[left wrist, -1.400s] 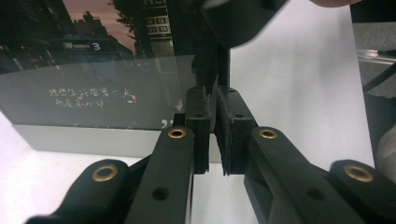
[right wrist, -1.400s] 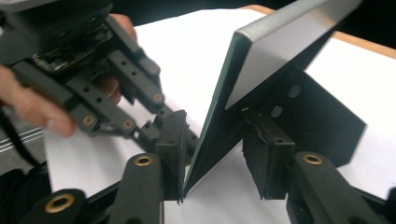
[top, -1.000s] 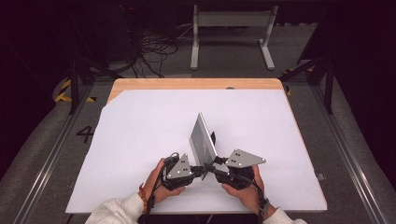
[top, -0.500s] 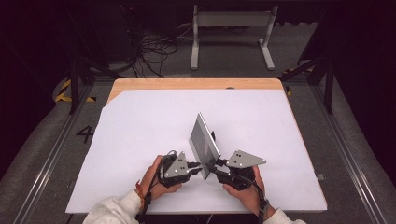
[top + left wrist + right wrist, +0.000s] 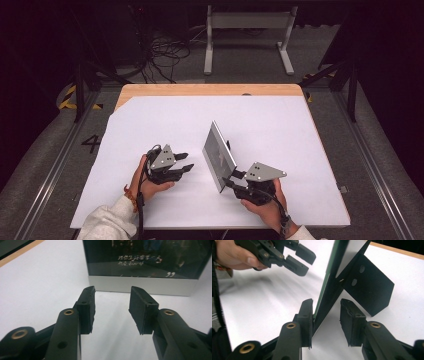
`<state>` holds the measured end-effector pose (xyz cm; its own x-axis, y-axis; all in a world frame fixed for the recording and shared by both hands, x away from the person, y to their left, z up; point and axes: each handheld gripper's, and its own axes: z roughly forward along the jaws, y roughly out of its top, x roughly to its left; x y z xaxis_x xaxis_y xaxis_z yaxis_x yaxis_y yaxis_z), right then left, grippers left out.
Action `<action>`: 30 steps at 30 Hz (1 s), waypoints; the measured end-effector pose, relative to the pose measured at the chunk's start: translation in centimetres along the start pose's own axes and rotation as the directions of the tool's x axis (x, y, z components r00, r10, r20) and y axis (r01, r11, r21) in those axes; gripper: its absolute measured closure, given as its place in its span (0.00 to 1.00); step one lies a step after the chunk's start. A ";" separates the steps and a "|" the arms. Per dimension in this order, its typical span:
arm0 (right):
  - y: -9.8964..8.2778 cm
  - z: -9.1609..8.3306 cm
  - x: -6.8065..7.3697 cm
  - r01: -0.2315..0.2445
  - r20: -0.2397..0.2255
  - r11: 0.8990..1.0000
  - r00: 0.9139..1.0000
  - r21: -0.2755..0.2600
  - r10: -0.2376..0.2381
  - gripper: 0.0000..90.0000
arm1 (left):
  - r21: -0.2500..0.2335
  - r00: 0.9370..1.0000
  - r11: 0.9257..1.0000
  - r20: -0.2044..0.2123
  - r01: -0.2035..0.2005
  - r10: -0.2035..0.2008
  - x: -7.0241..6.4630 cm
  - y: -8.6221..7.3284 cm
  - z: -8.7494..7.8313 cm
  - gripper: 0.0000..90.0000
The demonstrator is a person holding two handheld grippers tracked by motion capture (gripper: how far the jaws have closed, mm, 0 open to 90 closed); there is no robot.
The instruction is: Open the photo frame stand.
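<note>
The left tool (image 5: 182, 162) has opened and left the picture frame (image 5: 218, 155).

Black two-jaw grippers, grey three-cornered top plates, brass rivets; light grey sleeve (image 5: 107, 224), beaded bracelet (image 5: 131, 196).

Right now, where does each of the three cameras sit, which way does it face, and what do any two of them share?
High view: above the person's edge, facing forward and down on the white table; both hands, left gripper, right gripper at the picture frame.
Left gripper view: rides the left gripper, facing the frame's glass front; jaws apart, nothing between.
Right gripper view: rides the right gripper, along the frame's edge and back stand; left hand beyond.
Shared: all three show the frame.
</note>
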<state>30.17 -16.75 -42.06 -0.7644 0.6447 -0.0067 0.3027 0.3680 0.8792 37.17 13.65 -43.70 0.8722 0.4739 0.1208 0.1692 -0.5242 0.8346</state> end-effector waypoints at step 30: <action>-0.5 -0.3 -1.0 0.028 -0.030 0.999 0.999 0.014 -0.028 0.82 | 0.039 0.990 0.998 0.129 0.052 -0.056 1.4 2.0 5.9 0.19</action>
<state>30.61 -17.81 -42.31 -0.7891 0.6140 -0.0171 0.2889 0.3956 0.8718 41.41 9.10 -45.07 0.9131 0.4077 0.0033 0.2320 -0.5263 0.8181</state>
